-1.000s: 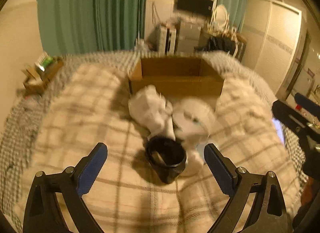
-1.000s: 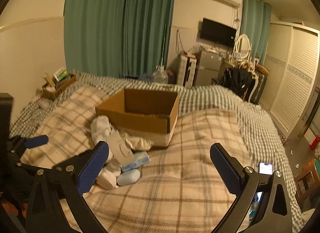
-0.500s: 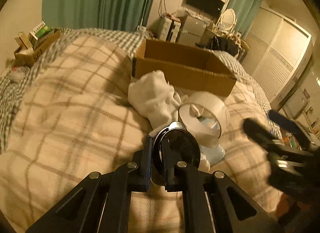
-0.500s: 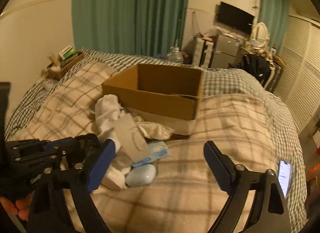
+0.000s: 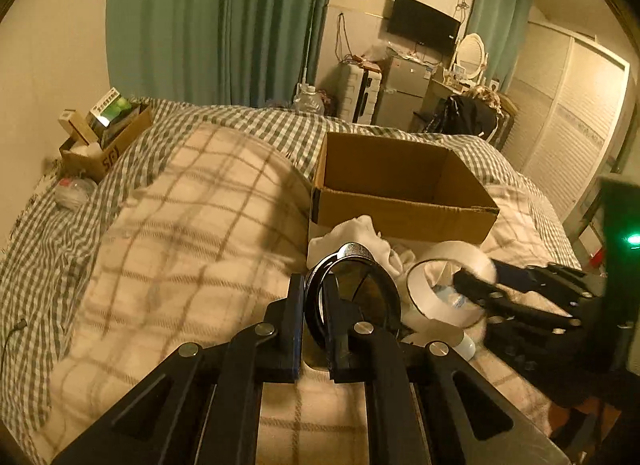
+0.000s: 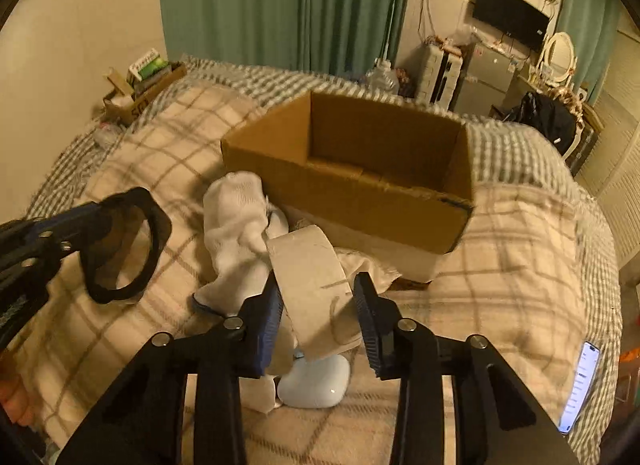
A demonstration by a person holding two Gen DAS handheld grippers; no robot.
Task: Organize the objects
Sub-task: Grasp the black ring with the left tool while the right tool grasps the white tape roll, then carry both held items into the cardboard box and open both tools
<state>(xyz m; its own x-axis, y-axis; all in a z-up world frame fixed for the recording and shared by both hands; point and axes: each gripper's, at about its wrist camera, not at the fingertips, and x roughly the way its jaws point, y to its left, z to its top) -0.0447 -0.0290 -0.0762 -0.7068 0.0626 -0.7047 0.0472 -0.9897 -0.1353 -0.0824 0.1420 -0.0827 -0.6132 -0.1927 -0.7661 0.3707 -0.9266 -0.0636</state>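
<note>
My left gripper (image 5: 314, 297) is shut on the rim of a black round ring with a metal edge (image 5: 360, 289) and holds it above the plaid blanket. In the right wrist view the ring (image 6: 120, 245) hangs at the left. My right gripper (image 6: 316, 297) is closing on a wide pale tape roll (image 6: 308, 277), which stands between the pads; the left pad touches it and the right pad meets its lower edge. The roll (image 5: 472, 261) lies against white socks (image 6: 236, 225). An open cardboard box (image 6: 360, 193) sits just behind the pile.
A pale blue oval case (image 6: 316, 385) lies under my right gripper. A phone (image 6: 580, 385) rests near the bed's right edge. A small carton of items (image 6: 144, 81) stands at the far left corner. Furniture and curtains line the far wall.
My left gripper shut on the black ring and lifted it off the blanket. My right gripper came down over the tape roll and its jaws narrowed around it.
</note>
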